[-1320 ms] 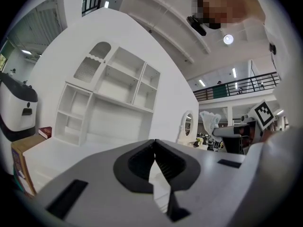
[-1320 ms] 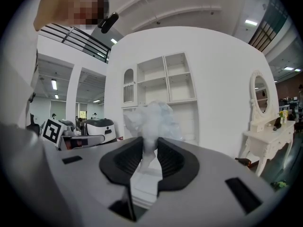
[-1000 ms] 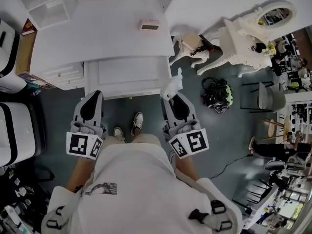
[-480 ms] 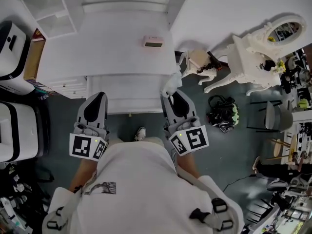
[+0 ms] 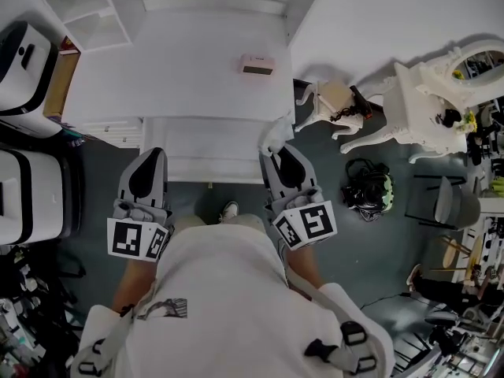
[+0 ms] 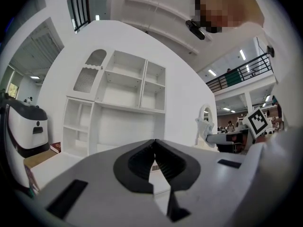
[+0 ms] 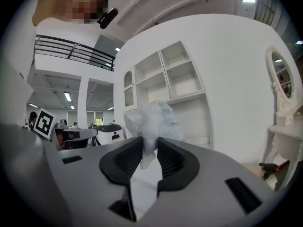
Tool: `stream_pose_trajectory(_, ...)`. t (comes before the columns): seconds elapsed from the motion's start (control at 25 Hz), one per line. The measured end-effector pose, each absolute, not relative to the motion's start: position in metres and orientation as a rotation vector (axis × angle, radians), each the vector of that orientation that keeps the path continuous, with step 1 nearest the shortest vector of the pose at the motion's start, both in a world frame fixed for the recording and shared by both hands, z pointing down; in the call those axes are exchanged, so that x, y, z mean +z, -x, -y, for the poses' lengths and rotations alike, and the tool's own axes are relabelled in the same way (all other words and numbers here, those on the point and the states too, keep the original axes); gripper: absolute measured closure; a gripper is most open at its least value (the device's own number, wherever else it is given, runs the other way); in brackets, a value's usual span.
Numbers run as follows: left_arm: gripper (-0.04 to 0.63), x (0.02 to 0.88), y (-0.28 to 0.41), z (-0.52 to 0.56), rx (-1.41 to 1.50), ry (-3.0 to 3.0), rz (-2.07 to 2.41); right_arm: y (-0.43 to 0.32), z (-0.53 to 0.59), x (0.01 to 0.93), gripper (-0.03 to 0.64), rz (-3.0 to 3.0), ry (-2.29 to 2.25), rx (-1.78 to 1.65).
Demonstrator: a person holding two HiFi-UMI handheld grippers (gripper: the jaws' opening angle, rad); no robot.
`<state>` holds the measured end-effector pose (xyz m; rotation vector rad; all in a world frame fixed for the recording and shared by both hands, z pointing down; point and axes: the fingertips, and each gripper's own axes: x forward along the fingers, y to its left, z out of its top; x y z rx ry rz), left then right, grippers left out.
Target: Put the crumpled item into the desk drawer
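Note:
The crumpled item (image 7: 152,119) is a white wad of paper, and my right gripper (image 7: 147,150) is shut on it, with the wad sticking out past the tips. In the head view the right gripper (image 5: 277,154) holds the wad (image 5: 276,135) over the right end of the white desk drawer (image 5: 209,144), which juts out from under the desk top (image 5: 181,77). My left gripper (image 5: 153,157) is level at the drawer's left end. In the left gripper view its jaws (image 6: 154,145) meet at the tips with nothing between them.
A small pink box (image 5: 257,64) lies on the desk top. A white shelf unit (image 5: 87,14) stands behind. Right of the desk are a carved stool (image 5: 335,101), a white dressing table (image 5: 441,93) and a black bag (image 5: 366,187). White machines (image 5: 27,53) stand at the left.
Both grippers have moved forward to the drawer, and the desk now fills more of the head view. The wad stays in the right gripper. The left jaws stay shut.

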<state>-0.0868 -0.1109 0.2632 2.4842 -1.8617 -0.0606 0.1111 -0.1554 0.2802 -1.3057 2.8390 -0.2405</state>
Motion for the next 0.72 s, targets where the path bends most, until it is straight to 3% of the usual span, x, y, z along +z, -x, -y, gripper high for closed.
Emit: stream_pose_trajectory(0.72, 0.579, 0.332, 0.097, 0.106, 0.046, -2.370, 1.840, -0.074, 0.165, 0.386, 0.512, -3.048, 1.274, -0.385)
